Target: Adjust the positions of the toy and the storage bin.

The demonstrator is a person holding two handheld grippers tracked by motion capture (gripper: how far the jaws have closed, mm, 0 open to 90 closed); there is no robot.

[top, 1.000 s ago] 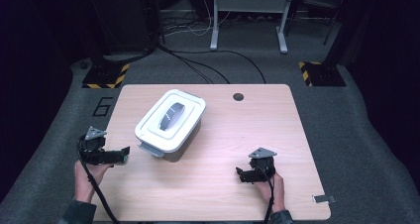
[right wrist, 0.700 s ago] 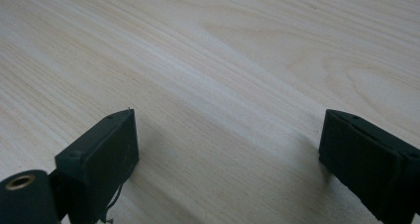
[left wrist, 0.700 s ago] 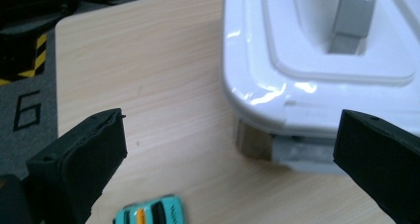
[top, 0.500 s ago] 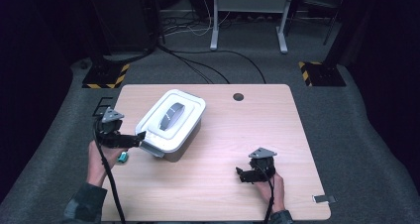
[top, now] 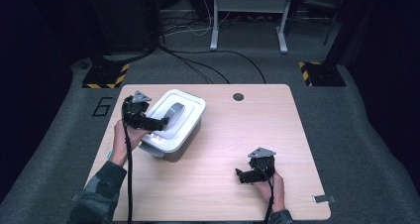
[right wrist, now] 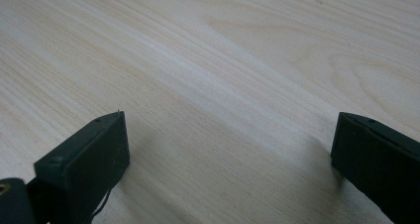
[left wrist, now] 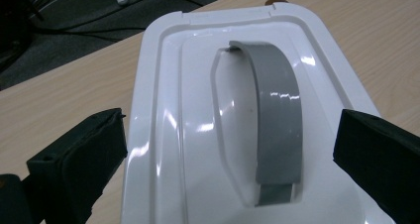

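A white plastic box (top: 184,126) with a white lid (left wrist: 163,135) and a grey arched handle (left wrist: 277,120) stands on the left half of the wooden table (top: 237,135). My left gripper (top: 161,124) hovers over the lid's near left part. It (left wrist: 230,122) is open, its jaws standing to either side of the handle without touching it. My right gripper (top: 241,176) rests low over bare wood at the front right. It (right wrist: 228,120) is open, its jaws have just been opening wider, and nothing is between them.
A round cable hole (top: 238,96) sits at the table's far edge. A strip of tape (top: 323,199) lies at the front right corner. Striped stand feet (top: 106,78) and cables lie on the grey floor beyond the table.
My left gripper has risen from the table's left edge and travelled right, over the box lid. The right hand has stayed where it was.
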